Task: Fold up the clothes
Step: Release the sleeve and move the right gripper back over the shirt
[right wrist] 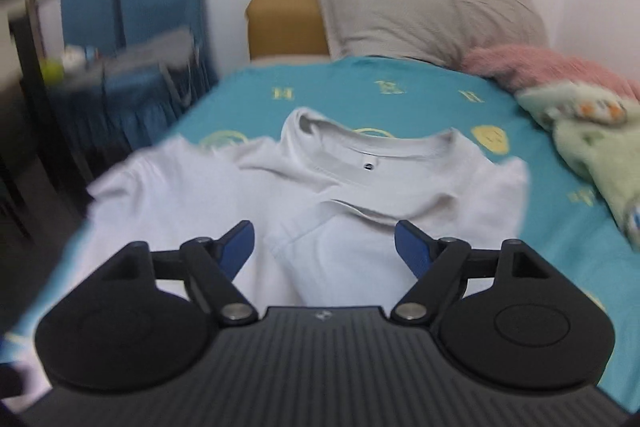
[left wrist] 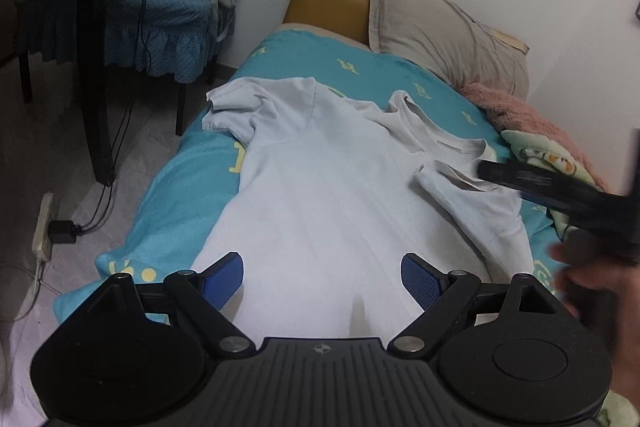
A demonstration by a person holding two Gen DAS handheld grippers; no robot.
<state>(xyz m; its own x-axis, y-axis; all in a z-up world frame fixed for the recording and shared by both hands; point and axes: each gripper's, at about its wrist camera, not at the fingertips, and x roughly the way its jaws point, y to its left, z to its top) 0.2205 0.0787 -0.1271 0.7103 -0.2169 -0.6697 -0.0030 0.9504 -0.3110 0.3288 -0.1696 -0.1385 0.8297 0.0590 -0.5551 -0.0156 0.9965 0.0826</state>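
Teal bed sheet (right wrist: 340,95) carries pale yellow letter prints: a plain "H" (right wrist: 283,92) near the head end, more H-like letters (left wrist: 347,65) scattered toward the pillow side, too blurred or skewed to confirm. Round yellow motifs near the shirt collar, unreadable. Small dark neck tag (right wrist: 368,166) inside the white t-shirt (right wrist: 192,195) collar, text illegible. Small emblem (left wrist: 321,349) on hand-held gripper body, no readable letters.
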